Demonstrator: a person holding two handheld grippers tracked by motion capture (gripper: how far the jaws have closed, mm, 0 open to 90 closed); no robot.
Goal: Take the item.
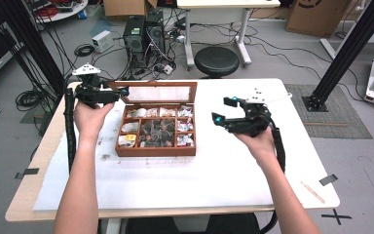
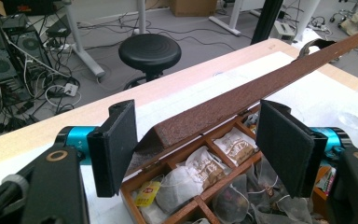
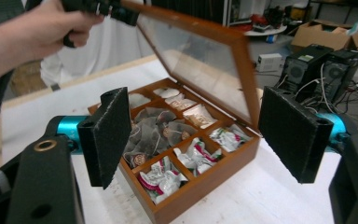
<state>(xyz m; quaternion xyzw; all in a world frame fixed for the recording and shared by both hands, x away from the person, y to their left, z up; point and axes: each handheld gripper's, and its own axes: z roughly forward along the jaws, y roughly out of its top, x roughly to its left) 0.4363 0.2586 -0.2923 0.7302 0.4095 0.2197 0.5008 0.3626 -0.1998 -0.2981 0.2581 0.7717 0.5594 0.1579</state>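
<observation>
Hand-held gripper (jaws apart) near box rim

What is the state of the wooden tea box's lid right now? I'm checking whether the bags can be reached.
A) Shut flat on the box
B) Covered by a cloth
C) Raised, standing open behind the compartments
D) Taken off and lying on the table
C: in the right gripper view the glass-paned lid stands tilted up from the back edge of the tea box, with the compartments of tea bags uncovered.
</observation>
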